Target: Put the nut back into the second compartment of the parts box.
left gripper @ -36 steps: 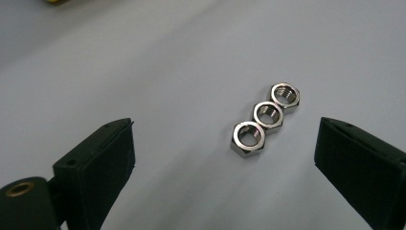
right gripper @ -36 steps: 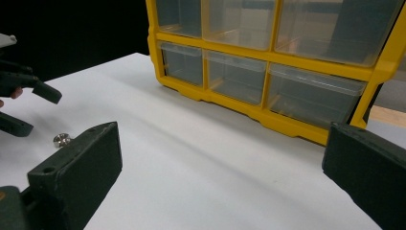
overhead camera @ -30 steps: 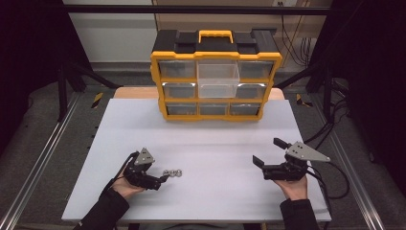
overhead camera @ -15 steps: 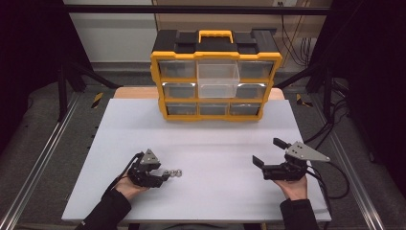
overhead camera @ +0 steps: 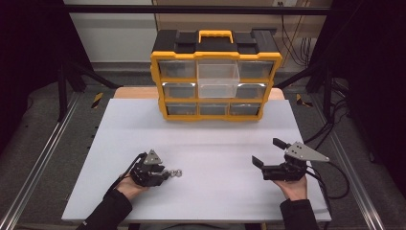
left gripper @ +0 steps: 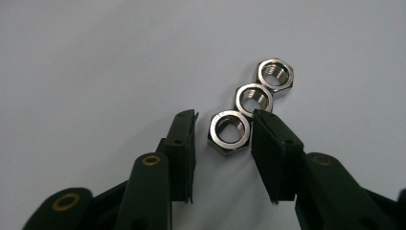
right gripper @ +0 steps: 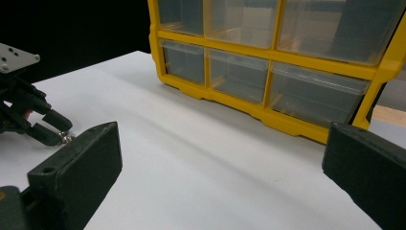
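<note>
Left gripper (left gripper: 223, 132) closing around nearest nut (left gripper: 229, 132) on table (overhead camera: 206, 143).
Right pad touched, left pad apart: not yet clamped. Right gripper (overhead camera: 268, 152) held wide open, nothing between.

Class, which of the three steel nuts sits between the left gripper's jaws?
The nearest nut, at the row's end; the other two nuts lie beyond the jaws.

The left gripper (left gripper: 222, 132) has been closing its jaws around the nearest of three nuts (left gripper: 229, 132) on the desk (overhead camera: 201, 134). One jaw touches the nut; the other is just short of it.
</note>
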A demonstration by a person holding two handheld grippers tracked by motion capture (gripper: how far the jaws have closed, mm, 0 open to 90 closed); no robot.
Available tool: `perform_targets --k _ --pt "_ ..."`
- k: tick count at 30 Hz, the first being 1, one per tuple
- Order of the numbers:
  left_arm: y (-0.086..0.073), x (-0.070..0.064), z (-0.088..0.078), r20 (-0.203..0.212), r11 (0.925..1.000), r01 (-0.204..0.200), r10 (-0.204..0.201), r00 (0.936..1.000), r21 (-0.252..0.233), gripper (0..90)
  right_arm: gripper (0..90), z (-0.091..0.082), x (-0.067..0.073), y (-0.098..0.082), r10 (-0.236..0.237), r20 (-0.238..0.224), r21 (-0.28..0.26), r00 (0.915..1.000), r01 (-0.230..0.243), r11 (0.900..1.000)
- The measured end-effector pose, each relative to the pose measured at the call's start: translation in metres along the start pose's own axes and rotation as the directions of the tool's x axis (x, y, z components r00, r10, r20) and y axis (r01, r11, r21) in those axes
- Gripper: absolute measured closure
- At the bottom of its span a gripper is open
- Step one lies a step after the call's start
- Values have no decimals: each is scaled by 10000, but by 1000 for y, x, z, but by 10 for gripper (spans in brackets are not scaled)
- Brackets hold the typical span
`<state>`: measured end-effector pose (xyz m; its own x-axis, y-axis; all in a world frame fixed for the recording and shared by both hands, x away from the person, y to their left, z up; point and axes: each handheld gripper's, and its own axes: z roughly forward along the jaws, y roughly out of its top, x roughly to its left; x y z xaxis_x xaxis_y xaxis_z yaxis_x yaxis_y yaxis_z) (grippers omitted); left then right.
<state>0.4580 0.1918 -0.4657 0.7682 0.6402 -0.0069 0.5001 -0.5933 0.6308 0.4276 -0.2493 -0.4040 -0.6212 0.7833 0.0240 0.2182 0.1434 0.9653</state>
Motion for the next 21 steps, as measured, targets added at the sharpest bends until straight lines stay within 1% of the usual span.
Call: perform_targets --k 1,10,13,17,21 --pt "0 0 0 -2 10000 -85 85 10000 26 620 5 0 0 0 1 0 -6 10000 -1 10000" --pt "-1 0 0 102 10000 -4 3 9999 71 641 4 0 0 0 -5 -3 5 10000 5 10000" --pt "-1 0 0 150 9999 -91 89 9998 143 670 4 0 0 0 -5 -4 -5 10000 5 10000" --pt "-1 0 0 101 9999 -12 11 9999 146 687 4 1 0 0 -4 -32 -4 10000 4 10000" --pt "-1 -1 0 81 9996 -218 216 9997 205 692 4 0 0 0 7 -28 6 10000 -7 10000"
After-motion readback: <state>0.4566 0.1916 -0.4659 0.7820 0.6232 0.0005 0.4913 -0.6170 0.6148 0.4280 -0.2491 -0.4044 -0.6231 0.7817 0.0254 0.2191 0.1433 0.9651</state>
